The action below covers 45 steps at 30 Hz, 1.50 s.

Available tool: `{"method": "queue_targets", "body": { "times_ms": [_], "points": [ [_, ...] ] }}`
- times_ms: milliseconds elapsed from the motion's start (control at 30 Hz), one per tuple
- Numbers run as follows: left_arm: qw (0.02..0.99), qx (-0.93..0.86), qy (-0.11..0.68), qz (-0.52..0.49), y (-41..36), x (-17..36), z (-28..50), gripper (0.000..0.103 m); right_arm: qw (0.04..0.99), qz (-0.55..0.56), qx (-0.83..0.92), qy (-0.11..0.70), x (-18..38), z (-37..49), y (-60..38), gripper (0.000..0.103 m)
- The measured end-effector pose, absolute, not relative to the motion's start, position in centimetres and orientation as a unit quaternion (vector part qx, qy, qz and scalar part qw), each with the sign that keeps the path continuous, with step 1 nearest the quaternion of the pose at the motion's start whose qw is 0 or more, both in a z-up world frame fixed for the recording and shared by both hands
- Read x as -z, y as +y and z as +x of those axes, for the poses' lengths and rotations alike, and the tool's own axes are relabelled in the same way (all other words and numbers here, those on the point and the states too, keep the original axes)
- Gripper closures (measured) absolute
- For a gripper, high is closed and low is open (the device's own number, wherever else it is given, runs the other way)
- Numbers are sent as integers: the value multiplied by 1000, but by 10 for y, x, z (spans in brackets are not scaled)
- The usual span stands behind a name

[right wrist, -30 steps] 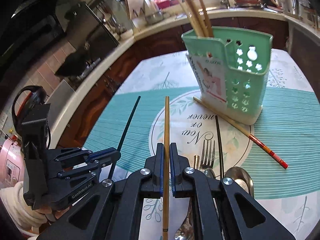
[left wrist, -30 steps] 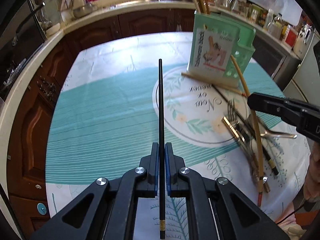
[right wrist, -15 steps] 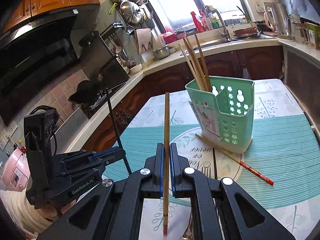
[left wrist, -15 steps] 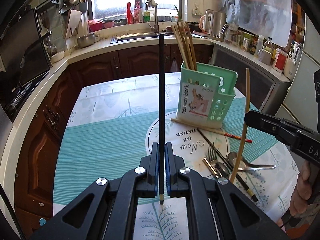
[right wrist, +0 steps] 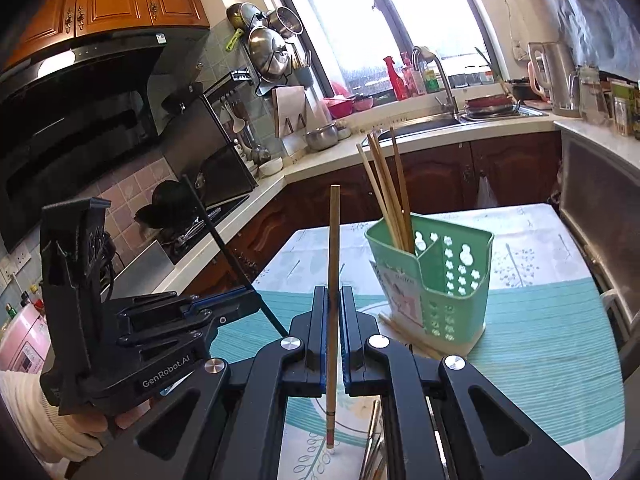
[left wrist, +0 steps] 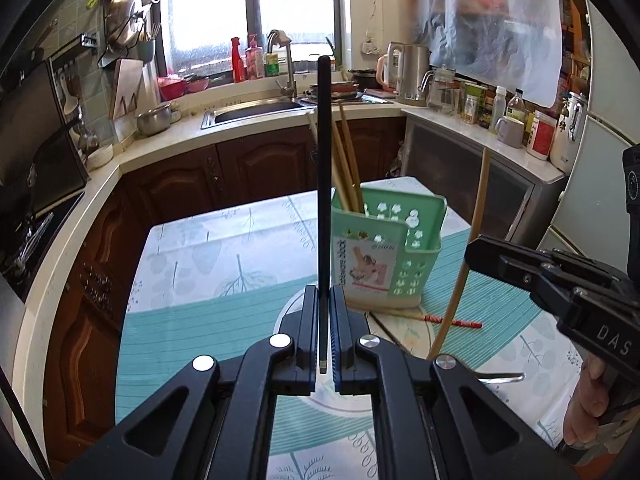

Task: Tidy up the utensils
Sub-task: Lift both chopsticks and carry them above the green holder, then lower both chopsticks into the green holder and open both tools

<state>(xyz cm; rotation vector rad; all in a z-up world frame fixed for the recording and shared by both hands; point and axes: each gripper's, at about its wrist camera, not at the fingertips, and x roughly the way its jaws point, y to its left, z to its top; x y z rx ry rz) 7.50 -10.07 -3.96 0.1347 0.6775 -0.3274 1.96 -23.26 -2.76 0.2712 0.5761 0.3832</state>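
Left tongs [left wrist: 324, 330] pinch black chopstick [left wrist: 323, 184] near lower end, stick upright. Right tongs [right wrist: 333, 334] pinch wooden chopstick [right wrist: 333, 248] likewise. Both held clear above worktop [right wrist: 552, 344], likely for tip-down drop into green holder [right wrist: 436, 276], which holds three wooden sticks. Red-tipped chopstick [left wrist: 436, 319] lies at holder base.

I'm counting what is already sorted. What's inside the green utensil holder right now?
The green utensil holder has several wooden chopsticks standing in its left-hand compartment. The compartment beside it looks empty from the right wrist view, though its bottom is hidden by the walls.
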Motion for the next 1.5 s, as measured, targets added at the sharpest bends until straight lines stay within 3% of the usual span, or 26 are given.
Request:
{"method": "queue_targets", "body": {
  "times_ms": [500, 700, 1000, 1167, 1367, 1500],
  "points": [
    [936, 185, 290, 75, -142, -59, 152, 100, 960, 94, -148, 217, -91, 70, -252, 98],
    [938, 178, 288, 70, -150, -63, 188, 100, 975, 53, -118, 182, -132, 103, -256, 98],
    [926, 183, 329, 28, -146, -19, 224, 100, 977, 44, -93, 188, -109, 163, -267, 98],
    [912, 198, 358, 25, -146, 1, 231, 99, 966, 42, -107, 230, -81, 198, -264, 98],
    [901, 199, 384, 30, -142, 17, 225, 72, 943, 64, -130, 298, -40, 234, -260, 88],
    [899, 202, 387, 30, -137, 18, 216, 70, 941, 79, -129, 304, -25, 238, -259, 84]
  ]
}}
